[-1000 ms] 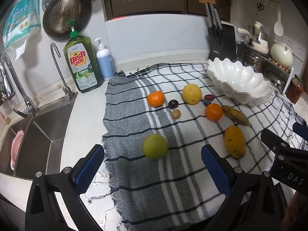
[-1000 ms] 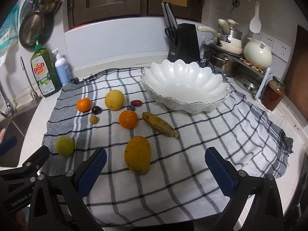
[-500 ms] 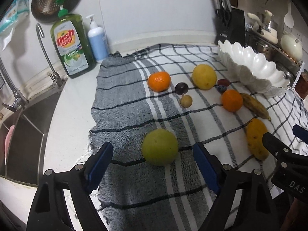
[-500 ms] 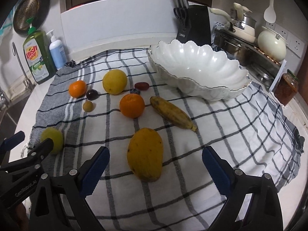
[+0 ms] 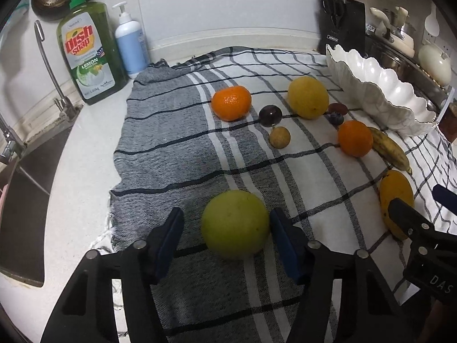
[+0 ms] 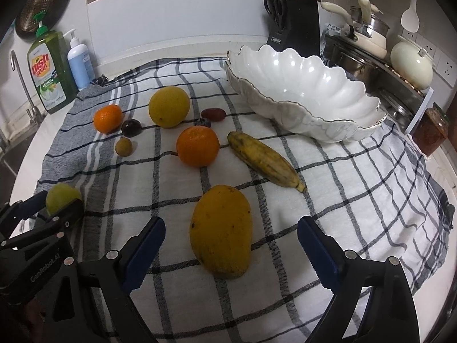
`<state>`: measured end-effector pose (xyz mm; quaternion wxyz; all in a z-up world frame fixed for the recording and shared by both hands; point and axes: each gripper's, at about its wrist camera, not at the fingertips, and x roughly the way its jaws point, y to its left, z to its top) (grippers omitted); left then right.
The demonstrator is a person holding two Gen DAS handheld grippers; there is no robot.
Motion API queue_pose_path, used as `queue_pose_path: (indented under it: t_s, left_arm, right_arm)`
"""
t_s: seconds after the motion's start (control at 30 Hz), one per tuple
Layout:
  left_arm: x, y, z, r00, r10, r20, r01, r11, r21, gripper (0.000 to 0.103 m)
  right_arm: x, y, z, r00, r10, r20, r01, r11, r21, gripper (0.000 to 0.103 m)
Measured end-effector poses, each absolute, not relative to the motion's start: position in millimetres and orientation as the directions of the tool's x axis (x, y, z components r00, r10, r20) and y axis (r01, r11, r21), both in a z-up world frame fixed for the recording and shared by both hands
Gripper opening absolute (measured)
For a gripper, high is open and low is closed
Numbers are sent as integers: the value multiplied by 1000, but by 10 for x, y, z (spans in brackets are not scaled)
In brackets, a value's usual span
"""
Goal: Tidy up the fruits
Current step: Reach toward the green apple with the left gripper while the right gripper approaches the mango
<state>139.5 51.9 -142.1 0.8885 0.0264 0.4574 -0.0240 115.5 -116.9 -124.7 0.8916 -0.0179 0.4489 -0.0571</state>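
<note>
while the left gripper [image 5: 225, 228] has been closing around the green apple [image 5: 234, 223], one pad touching, the right gripper [image 6: 230, 240] stands wide around the mango [image 6: 220, 230], apart.

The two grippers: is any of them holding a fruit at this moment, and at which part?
Nothing is held yet. The left gripper has been closing around the green fruit, with a gap on one side. The right gripper stands open around the mango.

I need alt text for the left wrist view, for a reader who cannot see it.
The left gripper, its fingers closing in, straddles a green fruit on a checked cloth; one finger nearly touches it. Farther away lie oranges, a banana and a white bowl.
</note>
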Motion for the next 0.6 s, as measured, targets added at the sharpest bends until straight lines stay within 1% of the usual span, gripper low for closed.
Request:
queue_pose_path:
  t_s: [0.03,0.1,0.13,0.33,0.47,0.53,0.6]
  left_arm:
    - [1402,518,-1424,580,-22,-815,70,997,23,57]
    - [1413,503,-1438,577,-33,-816,79,997,16,50]
    - [1414,499,-1445,574,-43,-818,84,996,6,48]
    - [1385,512,-1438,577,-44,-816,77,997,1,48]
    - [1349,552,-1407,583,-31,-812,62,998,7,48]
    - [1330,577,-1385,587,-24,-809,52,999,8,48]
    - [1312,596,-1359,593,-20,-805,47,999,10,48]
  right_arm:
    - [1160,-1171,-1252,589,-116,-800,86,993,-81,93]
    - [1166,-1181,-1263,588,-115,-801,87,993,-79,93]
    - [1169,-1188,-1268,587,-113,-801,88,993,-76,93]
    - [1182,-1182,-1297,581,-97,-808,77,995,-64,86]
    - [1214,-1165,-1341,572,-92,-815,69,996,-64,77]
    - [1239,-1169,-1379,563,-88,-822,68,996,-59,69]
    - [1260,-1172,-1417,554,-80,-829,65,996,-53,60]
